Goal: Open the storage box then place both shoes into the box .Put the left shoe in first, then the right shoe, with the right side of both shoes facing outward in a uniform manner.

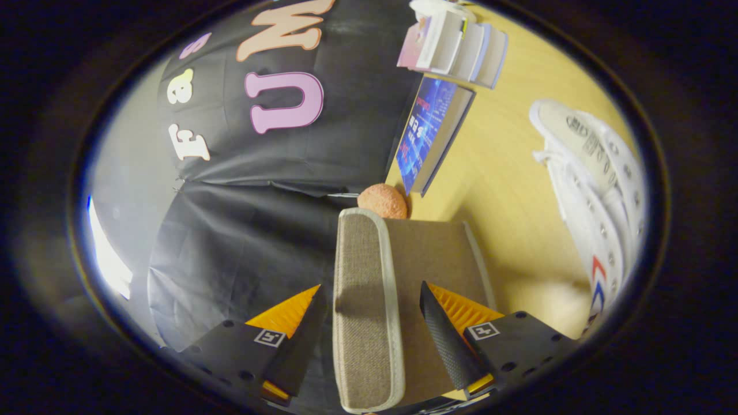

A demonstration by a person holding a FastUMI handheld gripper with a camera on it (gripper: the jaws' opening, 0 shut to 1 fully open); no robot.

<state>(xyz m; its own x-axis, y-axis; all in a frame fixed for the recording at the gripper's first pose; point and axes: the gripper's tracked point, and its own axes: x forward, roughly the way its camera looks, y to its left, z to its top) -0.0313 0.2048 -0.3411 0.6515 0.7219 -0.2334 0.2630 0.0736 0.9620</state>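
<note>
Woven beige fabric lid (364, 305) of the storage box (444, 253) stands between my gripper (369, 323) fingers, spread and not touching, long axis pointing straight ahead, white lace-up shoe (599, 196) lying well apart on my yellow wooden table (507, 173).

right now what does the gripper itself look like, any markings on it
The gripper has two tapering, wedge-shaped fingers with ridged, finely textured faces. Each finger sits on a flat dark mount plate dotted with small round holes, and each plate carries a small square tag printed with a black-and-white pattern. No cables are visible.
</note>
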